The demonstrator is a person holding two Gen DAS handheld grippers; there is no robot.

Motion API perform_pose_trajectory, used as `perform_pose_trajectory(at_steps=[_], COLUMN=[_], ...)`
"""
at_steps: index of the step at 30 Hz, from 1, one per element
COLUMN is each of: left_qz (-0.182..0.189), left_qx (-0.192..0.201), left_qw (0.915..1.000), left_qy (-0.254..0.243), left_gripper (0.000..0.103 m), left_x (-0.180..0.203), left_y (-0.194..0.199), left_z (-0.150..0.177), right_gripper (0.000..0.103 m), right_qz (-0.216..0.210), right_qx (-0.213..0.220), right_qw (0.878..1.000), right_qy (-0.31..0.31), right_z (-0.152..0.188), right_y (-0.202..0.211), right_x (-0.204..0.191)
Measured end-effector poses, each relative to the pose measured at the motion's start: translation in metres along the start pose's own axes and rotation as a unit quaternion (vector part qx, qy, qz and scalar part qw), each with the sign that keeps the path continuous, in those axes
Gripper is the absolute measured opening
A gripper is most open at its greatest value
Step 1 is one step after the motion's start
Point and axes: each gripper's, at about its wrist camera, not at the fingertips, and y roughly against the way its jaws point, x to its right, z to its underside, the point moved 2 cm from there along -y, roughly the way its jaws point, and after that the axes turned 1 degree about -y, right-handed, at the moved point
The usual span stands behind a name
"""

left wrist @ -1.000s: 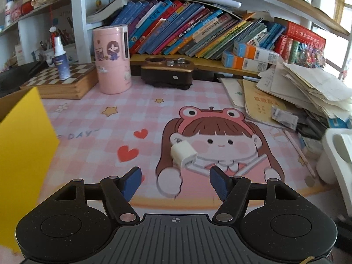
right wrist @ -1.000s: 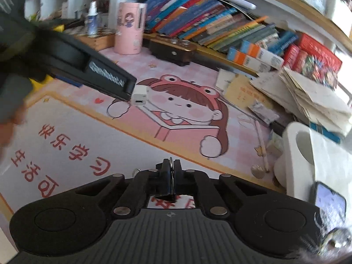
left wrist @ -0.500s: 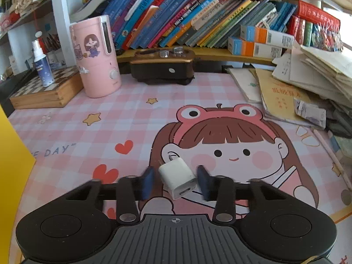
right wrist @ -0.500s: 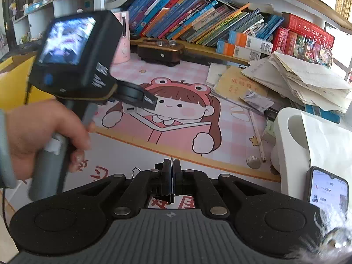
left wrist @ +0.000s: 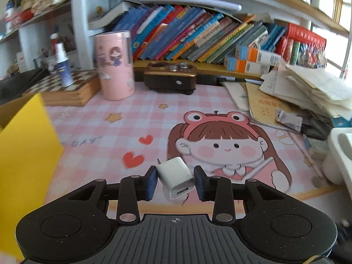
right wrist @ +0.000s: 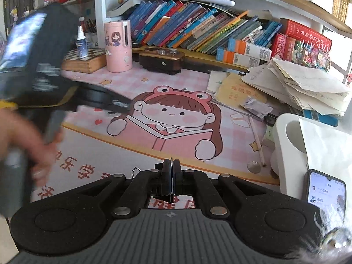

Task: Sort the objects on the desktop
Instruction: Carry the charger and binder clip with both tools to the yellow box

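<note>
White charger (left wrist: 176, 177) in left gripper (left wrist: 176, 181)

My left gripper (left wrist: 176, 181) is matt black plastic with a fine speckle, ribbed grey on the middle plate, shiny metal rivets at the pivots and dull blue rubbery pads (left wrist: 151, 181) pinching a smooth, faintly glossy white plastic charger (left wrist: 176, 176). Under it the desk mat (left wrist: 92, 129) looks like smooth printed vinyl with a soft sheen, the yellow box (left wrist: 24, 154) is flat matt card (raw brown on its inside edge), and the pink canister (left wrist: 115, 66) is satiny plastic. The chessboard box (left wrist: 66, 88) is bare wood, the paper pile (left wrist: 312, 88) is creased and dull, and my right gripper (right wrist: 171, 180) has the same speckled black finish.
</note>
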Motion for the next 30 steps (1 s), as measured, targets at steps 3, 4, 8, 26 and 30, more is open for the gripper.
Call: perform_pose_trajectory(at_steps=[3,4,8,26,30], left_qz=[0.001,0.002,0.012,0.031,0.039], left_qx=[0.004,0.006,0.011,0.015,0.019], left_qw=[0.9999,0.9998,0.9996,0.9982,0.9981], left_qy=[0.016,0.019,0.024,0.049,0.044], left_gripper=[0.035,0.035,0.035,0.035,0.035], left_x=[-0.014,-0.019,-0.034,-0.096,-0.114], left_y=[0.028,0.037,0.074,0.162,0.180], left_z=[0.010,0.012,0.021,0.083,0.096], right_gripper=[0.002,0.002,0.002,0.002,0.002], right_qz=[-0.009,-0.014,-0.040,-0.050,-0.047], right_qx=[0.001,0.001,-0.011,-0.007,-0.012], right_qw=[1.000,1.000,0.999,0.999,0.999], right_qy=[0.000,0.001,-0.012,0.008,0.001], right_z=[-0.002,-0.003,-0.007,0.009,0.018], right_y=[0.005,0.007,0.017,0.075,0.087], right_x=[-0.006,-0.008,-0.015,-0.096,-0.122])
